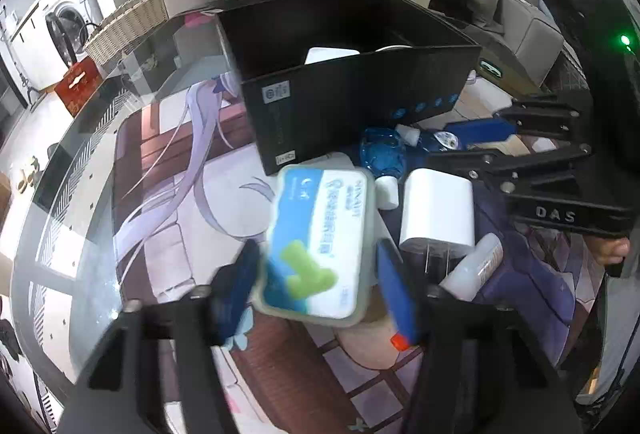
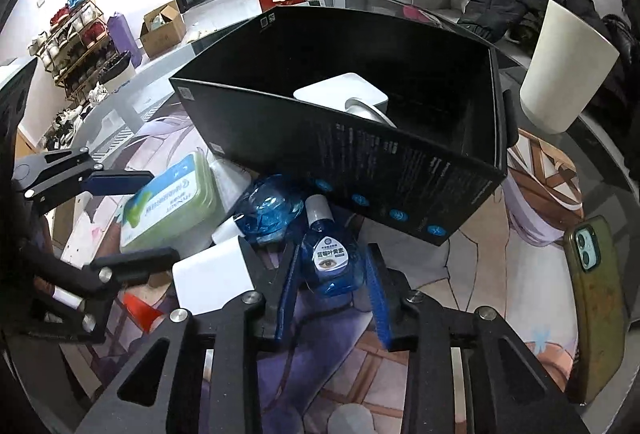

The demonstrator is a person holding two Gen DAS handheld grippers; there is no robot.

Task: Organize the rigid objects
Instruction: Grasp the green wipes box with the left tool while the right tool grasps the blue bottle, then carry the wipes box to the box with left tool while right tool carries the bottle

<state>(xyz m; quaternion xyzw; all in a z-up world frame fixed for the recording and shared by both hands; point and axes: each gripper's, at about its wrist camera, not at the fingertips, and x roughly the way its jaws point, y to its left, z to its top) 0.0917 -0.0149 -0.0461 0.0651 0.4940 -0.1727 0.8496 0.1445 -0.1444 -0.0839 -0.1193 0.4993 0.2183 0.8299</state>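
Observation:
My left gripper (image 1: pixel 316 250) is shut on a green, blue and white flat box (image 1: pixel 320 218), one blue finger on each long side. The same box (image 2: pixel 172 210) shows at the left of the right wrist view, between that gripper's fingers. My right gripper (image 2: pixel 333 254) is shut on a small blue bottle with a white cap (image 2: pixel 332 266), which lies in front of the black box (image 2: pixel 360 158). In the left wrist view the right gripper (image 1: pixel 438 146) reaches in from the right. A white charger plug (image 1: pixel 436 210) lies between the two grippers.
The open black box (image 1: pixel 360 94) holds a white object (image 2: pixel 344 92). Crumpled blue plastic (image 2: pixel 272 210) and a white tube (image 1: pixel 476 266) lie by the plug. A phone (image 2: pixel 592 274) lies to the right and a white cup (image 2: pixel 568 70) stands behind it. The glass table edge (image 1: pixel 60 170) curves at left.

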